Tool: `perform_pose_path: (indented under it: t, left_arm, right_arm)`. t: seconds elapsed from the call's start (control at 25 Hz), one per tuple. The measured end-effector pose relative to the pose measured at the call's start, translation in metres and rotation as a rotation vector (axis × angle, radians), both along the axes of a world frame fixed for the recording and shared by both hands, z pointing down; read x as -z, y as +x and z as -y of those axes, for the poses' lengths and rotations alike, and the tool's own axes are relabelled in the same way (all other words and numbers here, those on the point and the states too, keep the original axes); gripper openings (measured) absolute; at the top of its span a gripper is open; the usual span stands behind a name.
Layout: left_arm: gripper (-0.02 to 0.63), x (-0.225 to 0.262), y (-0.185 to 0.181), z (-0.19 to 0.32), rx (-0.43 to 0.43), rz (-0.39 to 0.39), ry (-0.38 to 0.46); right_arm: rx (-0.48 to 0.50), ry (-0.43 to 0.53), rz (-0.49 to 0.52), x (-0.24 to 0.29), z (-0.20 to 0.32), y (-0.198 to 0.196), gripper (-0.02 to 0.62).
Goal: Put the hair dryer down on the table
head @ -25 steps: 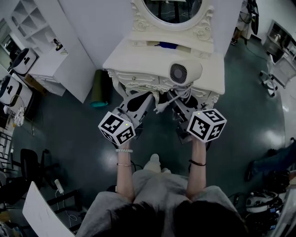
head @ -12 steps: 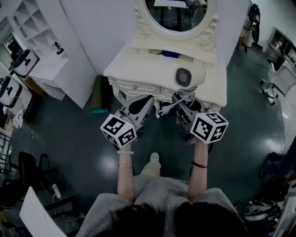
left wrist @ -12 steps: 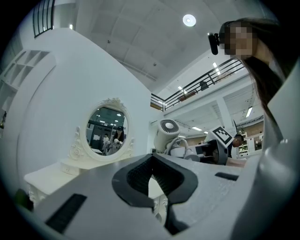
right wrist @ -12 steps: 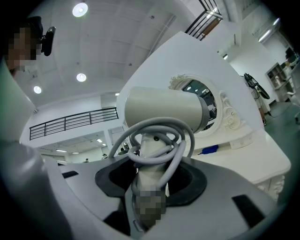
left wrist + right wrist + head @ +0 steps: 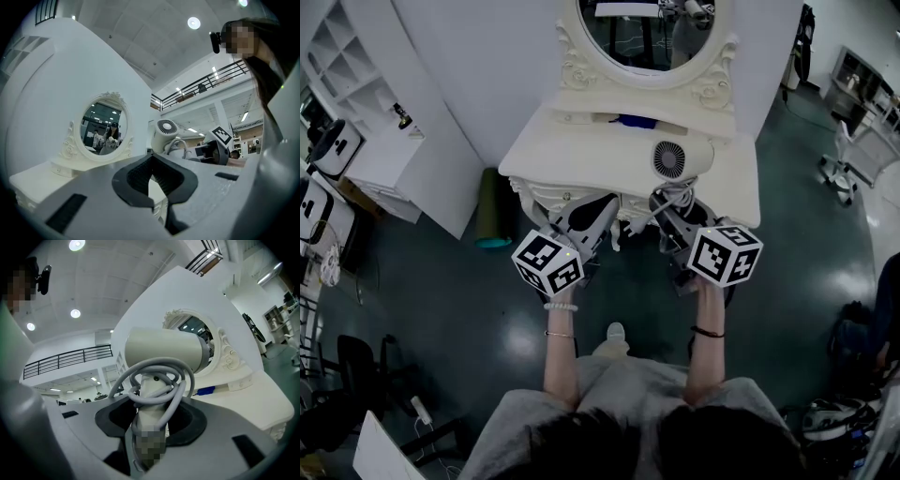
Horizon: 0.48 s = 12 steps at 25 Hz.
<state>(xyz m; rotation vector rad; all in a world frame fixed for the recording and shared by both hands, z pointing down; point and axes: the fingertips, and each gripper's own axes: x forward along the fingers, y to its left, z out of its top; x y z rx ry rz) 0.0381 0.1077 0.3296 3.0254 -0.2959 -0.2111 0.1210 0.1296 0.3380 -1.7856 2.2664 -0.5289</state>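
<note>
Nearest the viewer, two forearms carry the marker cubes. Ahead of them, at the front edge of the surface (image 5: 581,150), are both tools.

**Left.** The left hand-held gripper (image 5: 598,204) has its jaws drawn together at the tips with nothing between them, as its own view (image 5: 151,159) confirms. It takes no part in the load.

**Right.** The right hand-held gripper (image 5: 667,208) is clamped on the handle of the hair dryer (image 5: 680,159). In its own view (image 5: 152,404) the handle stands upright between the jaws. The grey cord (image 5: 180,380) is looped around the handle, and some turns appear to lie inside the grip.

**Object.** The hair dryer (image 5: 164,350) is held over the right front part of the surface. Its rear grille faces the person and its barrel points toward the mirror (image 5: 647,28). Whether the barrel already touches the surface cannot be told.

**Handling (judged).**
- The shell is rigid plastic, smooth, and top-heavy above the handle, so it will tend to pivot in the jaws.
- The handle is the sound place to hold it.
- The wound cord is springy and could slip or snag on release.
- Laid on its side, the dryer should rest stably.

**Beyond.** A small blue object (image 5: 636,121) lies on the raised ledge beneath the mirror.
</note>
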Motion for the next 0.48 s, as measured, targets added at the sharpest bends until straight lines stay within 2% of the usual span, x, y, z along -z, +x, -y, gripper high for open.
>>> perform_pose_path:
  t: [0.48]
  left_arm:
    - [0.005,-0.008,0.002,0.084,0.004,-0.001,-0.024]
  right_arm:
    - [0.009,-0.034,0.012,-0.009,0.085,0.003,0.184]
